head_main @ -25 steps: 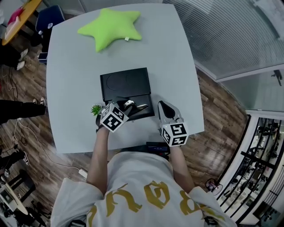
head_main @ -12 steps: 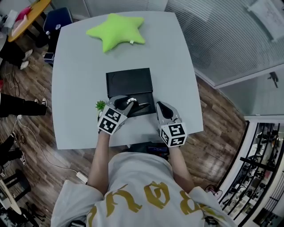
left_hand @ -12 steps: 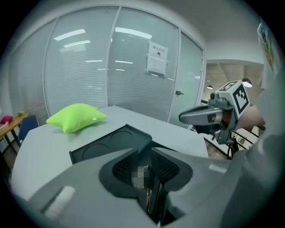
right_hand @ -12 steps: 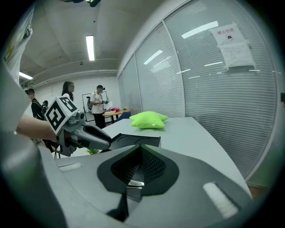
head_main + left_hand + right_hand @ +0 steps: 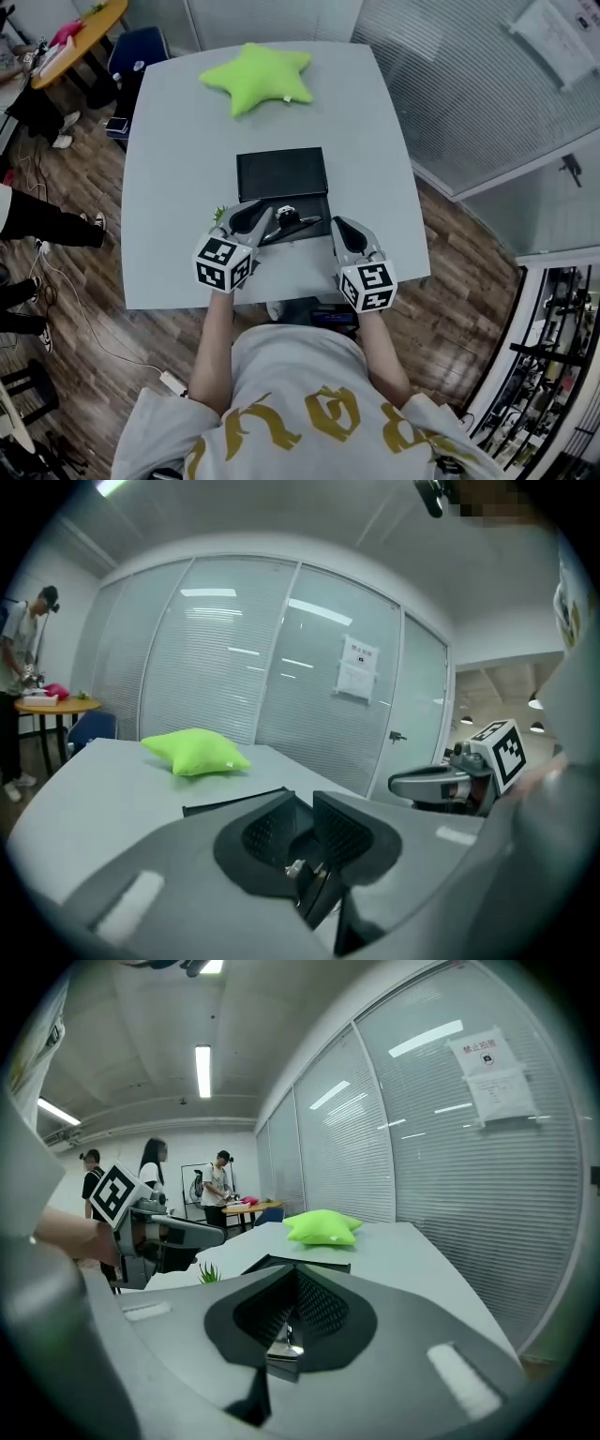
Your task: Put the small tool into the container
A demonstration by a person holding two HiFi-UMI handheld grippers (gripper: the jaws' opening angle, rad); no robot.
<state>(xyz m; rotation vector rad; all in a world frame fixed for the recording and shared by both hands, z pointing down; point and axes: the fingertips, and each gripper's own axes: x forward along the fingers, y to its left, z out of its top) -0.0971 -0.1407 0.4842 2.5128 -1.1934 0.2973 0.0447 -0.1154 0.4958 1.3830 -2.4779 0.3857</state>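
A flat black container (image 5: 281,172) lies in the middle of the grey table (image 5: 169,187), and its edge shows low in the left gripper view (image 5: 234,800). A small silver-and-black tool (image 5: 287,220) rests on the container's near half. My left gripper (image 5: 253,217) sits at the container's near left corner, just left of the tool, its jaws shut with nothing between them (image 5: 313,819). My right gripper (image 5: 343,231) hovers by the container's near right corner, also shut and empty (image 5: 294,1305). Each gripper view shows the other gripper off to the side.
A green star-shaped pillow (image 5: 259,75) lies at the table's far end. A tiny green plant (image 5: 218,214) stands just left of the left gripper. The table's near edge runs under both marker cubes. Glass walls, chairs and people stand beyond the table.
The left gripper has drawn back a little toward the table's near edge, away from the tool. The tool stays on the container. The right gripper has barely moved.
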